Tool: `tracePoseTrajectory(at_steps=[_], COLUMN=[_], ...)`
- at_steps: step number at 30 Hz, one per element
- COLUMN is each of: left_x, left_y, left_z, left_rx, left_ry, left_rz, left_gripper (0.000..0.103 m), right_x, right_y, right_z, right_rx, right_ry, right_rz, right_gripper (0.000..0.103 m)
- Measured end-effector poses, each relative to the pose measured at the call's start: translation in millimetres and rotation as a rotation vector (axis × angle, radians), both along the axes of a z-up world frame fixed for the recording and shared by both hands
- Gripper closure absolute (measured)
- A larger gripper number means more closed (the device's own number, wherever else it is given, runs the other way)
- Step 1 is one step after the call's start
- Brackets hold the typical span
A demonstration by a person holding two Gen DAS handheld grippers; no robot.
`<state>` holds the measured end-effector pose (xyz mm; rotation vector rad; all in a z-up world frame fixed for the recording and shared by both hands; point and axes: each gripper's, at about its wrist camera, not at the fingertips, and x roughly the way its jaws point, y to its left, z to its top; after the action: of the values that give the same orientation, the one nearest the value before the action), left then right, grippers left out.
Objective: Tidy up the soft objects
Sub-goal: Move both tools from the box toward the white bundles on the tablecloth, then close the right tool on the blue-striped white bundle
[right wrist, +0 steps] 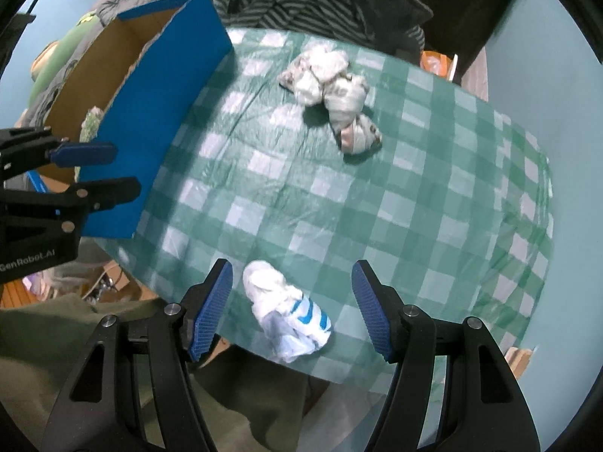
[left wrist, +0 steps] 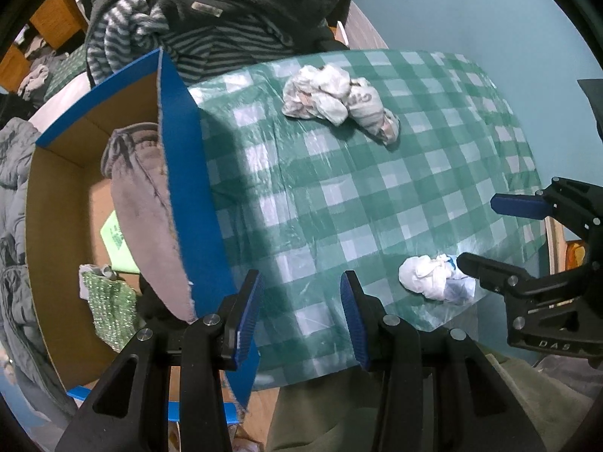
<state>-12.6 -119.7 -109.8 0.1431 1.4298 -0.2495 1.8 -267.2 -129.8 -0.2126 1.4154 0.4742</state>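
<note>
A crumpled white cloth with blue stripes (right wrist: 288, 310) lies near the front edge of the green checked table (right wrist: 433, 203). My right gripper (right wrist: 292, 309) hangs open above it, the cloth showing between its blue pads without contact. In the left wrist view the same cloth (left wrist: 433, 278) sits beside the right gripper (left wrist: 476, 231). My left gripper (left wrist: 301, 314) is open and holds nothing, over the table edge next to the blue cardboard box (left wrist: 188, 173). A bundle of white and grey printed cloths (left wrist: 339, 101) lies further back (right wrist: 331, 90).
The blue box (right wrist: 166, 113) at the table's left holds a grey garment (left wrist: 143, 203), a green sparkly piece (left wrist: 109, 301) and a green paper. Striped and dark clothes (left wrist: 211, 26) are heaped behind. An olive cloth (right wrist: 56, 339) lies below the front edge.
</note>
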Motion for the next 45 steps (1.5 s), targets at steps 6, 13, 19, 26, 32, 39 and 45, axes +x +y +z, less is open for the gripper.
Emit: tracePoseTrajectory(at_steps=[6, 13, 19, 26, 32, 39, 45], left_x=[-4.5, -8.9, -14.3, -19.5, -15.8, 0.1, 24.1], left_y=[-13.2, -26.4, -32.4, -34.2, -33.6, -40.0, -48.9], left_z=[-12.5, -31.1, -48.0, -62.8, -61.8, -56.3, -51.1], left_rx=[0.012, 0.031, 0.053, 0.077, 0.080, 0.052, 0.033], left_ry=[0.015, 0.037, 0.050, 0.076, 0.071, 0.059, 0.041], left_rz=[-0.021, -0.045, -0.056, -0.052, -0.030, -0.003, 0.036], left_gripper=[0.060, 0.060, 0.060, 0.060, 0.059, 0.058, 0.054], right_x=[-9.2, -18.1, -22.8, -26.3, -24.7, -3.7, 26.1], right_y=[-4.7, -5.4, -3.8, -2.3, -8.5, -40.4, -70.4], right_z=[-20.4, -45.6, -64.5, -84.4, -93.0, -83.3, -71.9], right_rx=[-0.010, -0.016, -0.028, -0.034, -0.028, 0.025, 0.056], right_ry=[0.029, 0.063, 0.071, 0.086, 0.098, 0.090, 0.069], right_rz=[0.024, 0.050, 0.085, 0.107, 0.111, 0.012, -0.067], right_gripper=[0.037, 0.037, 0.037, 0.037, 0.057, 0.063, 0.063])
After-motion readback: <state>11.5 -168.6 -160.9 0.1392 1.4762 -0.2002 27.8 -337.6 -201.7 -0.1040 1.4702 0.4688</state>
